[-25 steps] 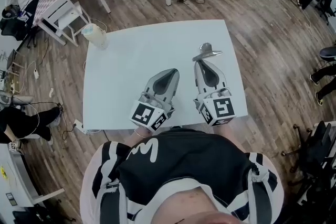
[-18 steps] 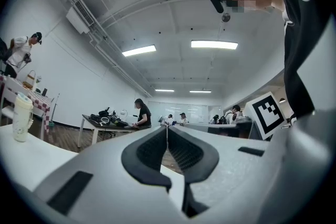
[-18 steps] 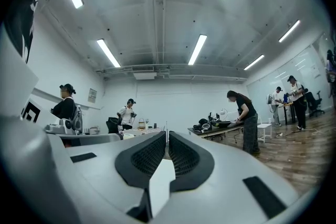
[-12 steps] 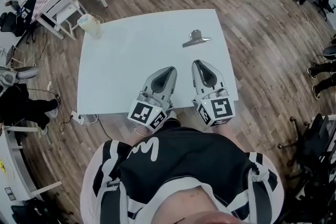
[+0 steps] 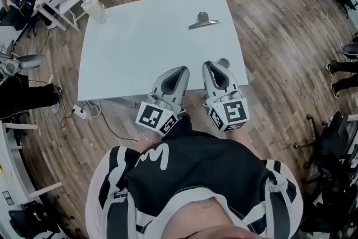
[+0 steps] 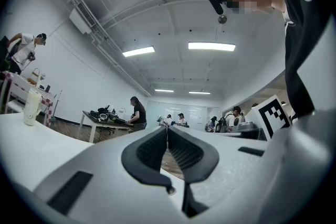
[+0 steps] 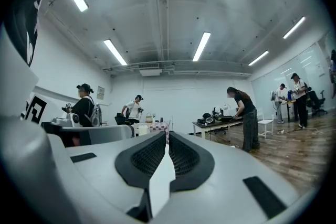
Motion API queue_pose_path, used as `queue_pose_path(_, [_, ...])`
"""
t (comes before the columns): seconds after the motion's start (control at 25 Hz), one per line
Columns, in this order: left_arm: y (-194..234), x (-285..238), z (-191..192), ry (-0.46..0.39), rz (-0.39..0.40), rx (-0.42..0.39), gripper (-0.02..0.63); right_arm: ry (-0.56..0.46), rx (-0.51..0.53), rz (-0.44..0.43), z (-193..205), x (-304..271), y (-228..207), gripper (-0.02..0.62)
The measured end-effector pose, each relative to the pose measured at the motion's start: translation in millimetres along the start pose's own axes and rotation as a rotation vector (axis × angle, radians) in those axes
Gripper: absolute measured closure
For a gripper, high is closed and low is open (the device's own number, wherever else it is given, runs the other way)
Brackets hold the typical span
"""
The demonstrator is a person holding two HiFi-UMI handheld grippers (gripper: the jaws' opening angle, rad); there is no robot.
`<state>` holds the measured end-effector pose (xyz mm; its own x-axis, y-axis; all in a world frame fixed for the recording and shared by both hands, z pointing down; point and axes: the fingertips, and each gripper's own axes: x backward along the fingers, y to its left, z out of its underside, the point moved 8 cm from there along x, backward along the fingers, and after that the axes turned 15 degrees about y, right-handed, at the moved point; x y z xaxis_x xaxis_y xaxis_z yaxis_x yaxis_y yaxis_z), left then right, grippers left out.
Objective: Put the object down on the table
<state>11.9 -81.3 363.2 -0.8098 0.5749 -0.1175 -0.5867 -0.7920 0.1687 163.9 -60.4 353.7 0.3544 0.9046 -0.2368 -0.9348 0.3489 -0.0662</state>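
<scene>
Left to right:

- Pale cup (image 5: 95, 9) sits far ahead and to the left of the left tongs, well apart. Not involved.
- left tongs (image 5: 183, 71): jaws pressed together, nothing between them, at the near edge of the counter (image 5: 134, 53).
- right tongs (image 5: 208, 65): same, jaws closed and empty, just beside the left pair.
- Metal clip (image 5: 202, 21) lies flat on the counter, straight ahead of the right tongs and well apart from both. Looks to me like the put-down is done.

Step in hand, my read: clearing away from the counter. To do it well:
- keep both pairs level and closed
- draw straight back, so nothing sweeps across the top and nudges the clip
- watch the small round thing (image 5: 223, 62) just right of the right tongs' tips; easy to knock off the edge

Hard to make out:
- The clip shows in neither gripper view; both look level across the room.
- Can't tell what the round thing is.
- Can't tell whether the tongs rest on the counter edge or hang above it.
- Hands are hidden under the marker cubes.
</scene>
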Motion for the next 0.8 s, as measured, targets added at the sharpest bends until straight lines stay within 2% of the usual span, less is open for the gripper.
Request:
queue_pose_path(0.28, [-38,17,13,0.001,-0.022,0.003,0.595,0.001,0.011,-0.034,13,32,9,0.563])
queue_pose_path(0.52, [-43,35,13,-0.011,-0.042,0.001,0.595,-0.026,0.013,-0.068,13,41,25,0.563])
queue_pose_path(0.8, [-55,29,10,-0.001,-0.004,-0.017,0.595,-0.026,0.014,-0.070,11,44,20,0.563])
